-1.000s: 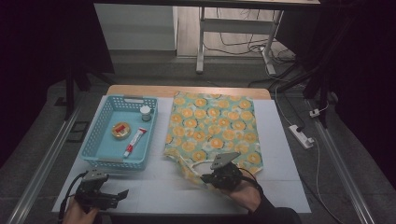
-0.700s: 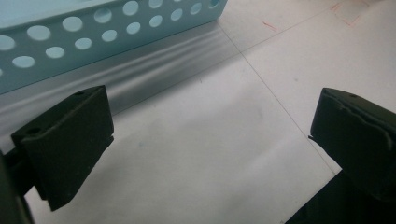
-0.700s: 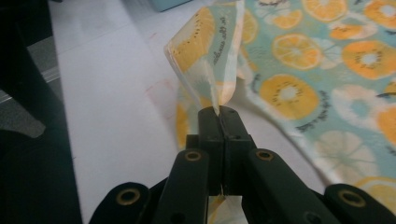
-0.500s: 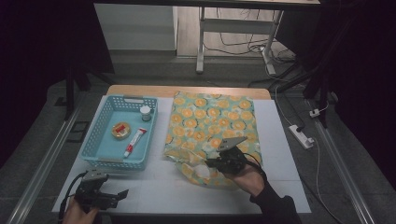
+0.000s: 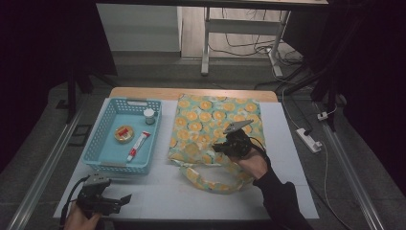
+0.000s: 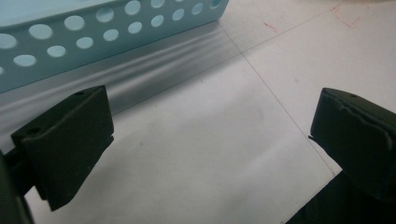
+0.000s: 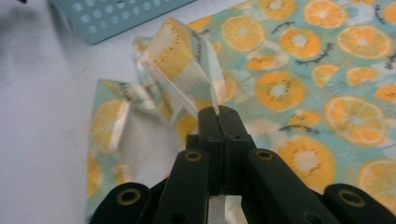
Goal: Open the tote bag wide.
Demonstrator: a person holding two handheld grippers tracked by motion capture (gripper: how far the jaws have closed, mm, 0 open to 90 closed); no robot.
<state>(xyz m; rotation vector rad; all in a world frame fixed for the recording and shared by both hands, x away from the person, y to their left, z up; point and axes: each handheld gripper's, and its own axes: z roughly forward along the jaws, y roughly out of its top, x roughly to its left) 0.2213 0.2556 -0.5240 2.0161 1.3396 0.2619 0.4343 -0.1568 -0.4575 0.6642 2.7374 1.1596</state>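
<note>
So, your left gripper (image 5: 125, 198) waits wide open and empty at the table's near edge. Your right gripper (image 7: 218, 114) is clamped on the bag's handle (image 7: 187, 60), lifted over the orange-print bag (image 5: 215, 122); the basket (image 5: 107, 165) items look unpacked yet.

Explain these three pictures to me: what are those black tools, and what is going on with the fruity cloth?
A person sits at a white table holding a hand-operated claw in each hand. One camera looks down from above; one more rides on each claw. The right claw is shut on a handle strap of the orange-print bag, lifting it. The left claw rests open near the table's front edge, with nothing between its jaws. A blue basket holds a tube, a round tin and a small jar.
</note>
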